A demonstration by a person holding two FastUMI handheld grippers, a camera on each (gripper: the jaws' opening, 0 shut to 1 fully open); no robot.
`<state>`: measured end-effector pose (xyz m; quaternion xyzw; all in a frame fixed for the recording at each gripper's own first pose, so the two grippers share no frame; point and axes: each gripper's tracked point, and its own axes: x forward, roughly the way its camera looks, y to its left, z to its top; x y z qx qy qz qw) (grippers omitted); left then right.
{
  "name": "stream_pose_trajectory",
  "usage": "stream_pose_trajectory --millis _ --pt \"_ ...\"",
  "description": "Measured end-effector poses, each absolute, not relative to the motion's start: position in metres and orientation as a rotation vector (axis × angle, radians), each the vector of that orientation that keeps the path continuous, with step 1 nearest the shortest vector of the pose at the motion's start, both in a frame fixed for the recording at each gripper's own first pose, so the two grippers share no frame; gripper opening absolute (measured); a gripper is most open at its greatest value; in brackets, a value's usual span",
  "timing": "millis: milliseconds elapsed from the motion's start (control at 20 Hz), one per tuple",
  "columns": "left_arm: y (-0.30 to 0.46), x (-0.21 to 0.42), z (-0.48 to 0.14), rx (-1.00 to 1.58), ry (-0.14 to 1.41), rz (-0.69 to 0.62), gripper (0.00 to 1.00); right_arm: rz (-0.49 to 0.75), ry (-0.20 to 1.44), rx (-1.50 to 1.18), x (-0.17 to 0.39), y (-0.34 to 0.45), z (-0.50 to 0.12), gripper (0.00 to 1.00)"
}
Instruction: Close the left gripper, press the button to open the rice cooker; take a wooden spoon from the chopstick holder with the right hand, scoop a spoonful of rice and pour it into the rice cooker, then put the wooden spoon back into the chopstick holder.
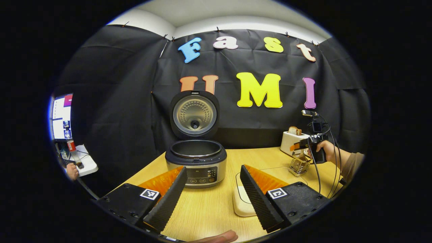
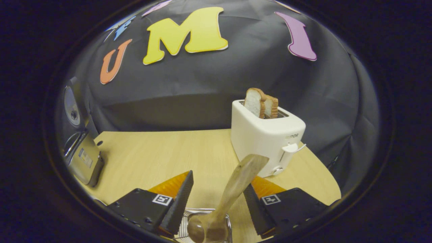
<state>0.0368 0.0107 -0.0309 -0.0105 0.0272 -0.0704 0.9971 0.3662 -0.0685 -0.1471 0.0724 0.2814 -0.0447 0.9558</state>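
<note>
On the table (image 1: 209,209), the cooker (image 1: 195,162) is standing with its lid (image 1: 194,114) already swung up and the inner pot bare, so the button step looks done. The left gripper (image 1: 209,199) is hovering in front of the cooker with its jaws spread wide and nothing between them. A pale, flat container (image 1: 241,202) is lying on the table just beside its right finger; whether it is holding the rice I cannot tell.

To the right of the cooker, in the left gripper view, a hand (image 1: 329,152) is holding the right gripper (image 1: 297,145) just above the wire holder (image 1: 299,164), near the toaster (image 1: 292,141). In the right gripper view, the right gripper (image 2: 216,199) is sitting over the holder (image 2: 206,222), and the spoon (image 2: 233,192) is rising out of it, tilted toward the right finger, with its broad end up near the toaster (image 2: 266,138). The jaws are parted around the spoon; whether the right finger is touching it I cannot tell, and the left finger is clearly apart from it.

The step in hand appears to be taking the spoon. The next move is calling for the jaws to close squarely on the shaft, then a lift straight out, so the holder is not dragged or tipped along.
</note>
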Motion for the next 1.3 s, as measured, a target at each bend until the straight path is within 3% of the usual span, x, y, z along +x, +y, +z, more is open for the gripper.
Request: stream_pose_trajectory --millis 100,150,200,250,300,500,600,700,750,850,900,950,1300 --pt "0.008 0.037 -0.029 -0.013 0.043 -0.153 1.00 -0.118 0.594 0.145 0.368 -0.075 -0.152 0.58" --pt "0.009 0.039 -0.031 -0.016 0.047 -0.156 1.00 -0.115 0.589 0.151 0.367 -0.076 -0.149 0.31" --pt "0.011 0.039 -0.032 -0.020 0.050 -0.150 1.00 -0.095 0.583 0.169 0.365 -0.072 -0.146 0.25" --pt "0.015 0.040 -0.033 -0.022 0.052 -0.143 0.94 -0.083 0.581 0.181 0.362 -0.069 -0.143 0.24" --pt "0.018 0.040 -0.035 -0.023 0.058 -0.136 1.00 -0.082 0.577 0.179 0.358 -0.071 -0.139 0.24" --pt "0.020 0.039 -0.036 -0.027 0.072 -0.126 1.00 -0.047 0.540 0.175 0.335 -0.064 -0.108 0.24" --pt "0.019 0.038 -0.032 -0.025 0.059 -0.125 1.00 -0.010 0.536 0.187 0.325 -0.053 -0.099 0.16" --pt "0.013 0.033 -0.028 -0.035 0.054 -0.145 1.00 -0.008 0.551 0.149 0.320 -0.050 -0.100 0.15" --pt "0.009 0.030 -0.026 -0.038 0.049 -0.160 1.00 -0.018 0.552 0.162 0.317 -0.049 -0.100 0.05" --pt "0.010 0.026 -0.020 -0.037 0.034 -0.165 1.00 -0.010 0.552 0.144 0.306 -0.044 -0.095 0.06" --pt "0.013 0.025 -0.017 -0.037 0.025 -0.161 0.94 -0.011 0.542 0.120 0.300 -0.045 -0.092 0.05" --pt "0.013 0.023 -0.016 -0.041 0.020 -0.163 1.00 -0.005 0.541 0.104 0.293 -0.042 -0.091 0.05" --pt "0.006 0.020 -0.014 -0.056 0.026 -0.187 1.00 -0.012 0.439 0.005 0.258 -0.032 -0.052 0.00"
